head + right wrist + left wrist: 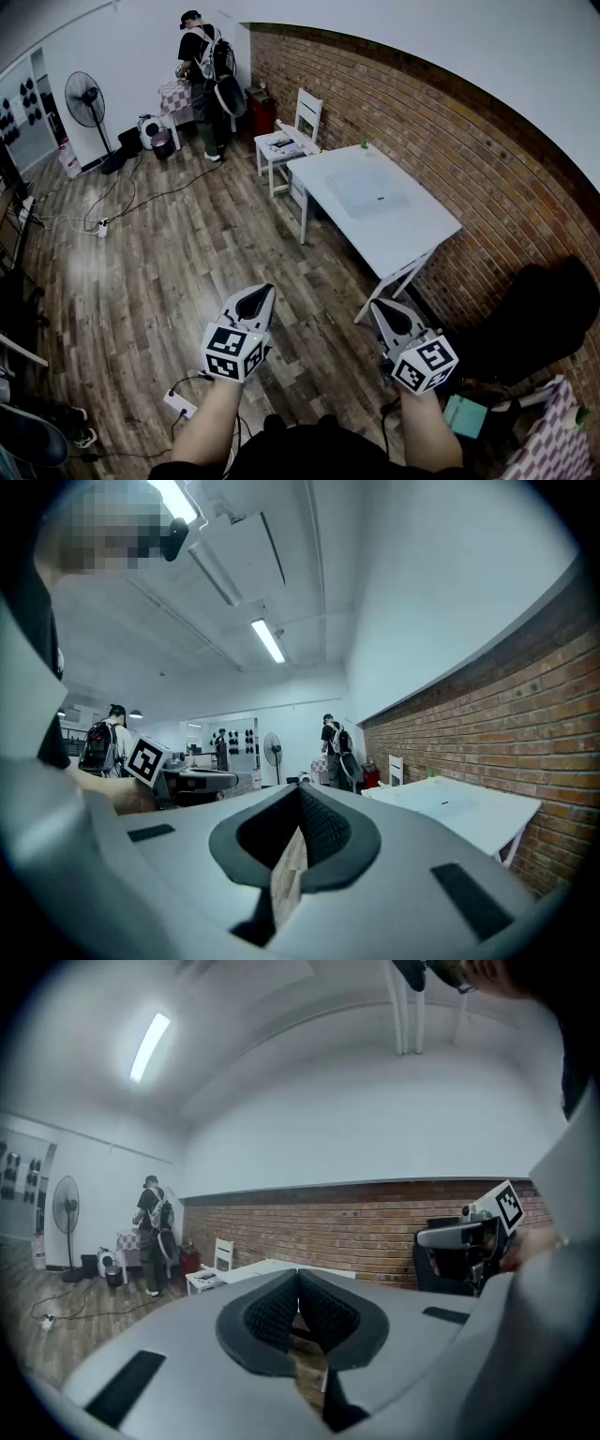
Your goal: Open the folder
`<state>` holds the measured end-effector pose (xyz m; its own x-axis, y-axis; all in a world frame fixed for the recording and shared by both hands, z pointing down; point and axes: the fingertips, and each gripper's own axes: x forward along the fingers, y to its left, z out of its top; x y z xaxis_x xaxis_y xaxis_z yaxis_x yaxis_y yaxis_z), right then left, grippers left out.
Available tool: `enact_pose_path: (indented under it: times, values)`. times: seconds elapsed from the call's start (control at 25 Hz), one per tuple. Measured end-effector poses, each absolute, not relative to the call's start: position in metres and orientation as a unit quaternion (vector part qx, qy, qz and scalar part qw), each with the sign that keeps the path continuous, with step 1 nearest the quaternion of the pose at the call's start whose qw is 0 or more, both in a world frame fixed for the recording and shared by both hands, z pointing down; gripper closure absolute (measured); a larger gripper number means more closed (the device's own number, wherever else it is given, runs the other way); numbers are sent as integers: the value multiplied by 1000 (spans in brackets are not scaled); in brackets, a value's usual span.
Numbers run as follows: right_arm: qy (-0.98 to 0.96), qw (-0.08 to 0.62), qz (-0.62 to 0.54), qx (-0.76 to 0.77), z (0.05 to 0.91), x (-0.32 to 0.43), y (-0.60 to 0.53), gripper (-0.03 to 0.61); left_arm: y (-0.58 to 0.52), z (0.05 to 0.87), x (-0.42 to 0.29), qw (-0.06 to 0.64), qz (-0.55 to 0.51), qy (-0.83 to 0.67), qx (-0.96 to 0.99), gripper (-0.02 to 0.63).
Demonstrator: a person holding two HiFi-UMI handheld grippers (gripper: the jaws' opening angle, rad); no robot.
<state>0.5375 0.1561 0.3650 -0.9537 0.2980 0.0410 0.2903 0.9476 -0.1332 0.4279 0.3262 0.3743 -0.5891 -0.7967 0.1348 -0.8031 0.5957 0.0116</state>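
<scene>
A clear, pale folder [367, 192] lies flat on the white table [412, 239] by the brick wall, well ahead of both grippers. The right gripper view shows the same folder [442, 802] on that table [487, 822], off to the right. My left gripper [265, 292] is held in the air over the wooden floor, shut and with nothing in it. The right gripper [378, 307] hangs beside it, closer to the table's near corner, also shut and empty. In their own views the left gripper [298, 1283] and right gripper [300, 799] show pads pressed together.
A white chair [291, 136] stands at the table's far end. A person with a backpack [206, 66] stands at the back beside a standing fan [86, 101]. A power strip [178, 403] and cables lie on the floor. A black chair [534, 319] sits at right.
</scene>
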Motion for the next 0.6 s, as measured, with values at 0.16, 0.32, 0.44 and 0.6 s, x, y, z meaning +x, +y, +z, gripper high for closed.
enact_pose_path:
  times: [0.16, 0.32, 0.44, 0.6]
  values:
    - [-985, 30, 61, -158, 362, 547, 137, 565, 308, 371, 438, 65, 21, -895, 441, 595]
    - [-983, 31, 45, -177, 362, 557, 133, 565, 294, 369, 454, 64, 27, -894, 443, 595]
    - [-981, 31, 53, -182, 364, 562, 126, 565, 287, 369, 459, 69, 30, -897, 435, 595]
    - [-980, 28, 67, -185, 359, 575, 110, 565, 273, 370, 469, 73, 38, -900, 428, 595]
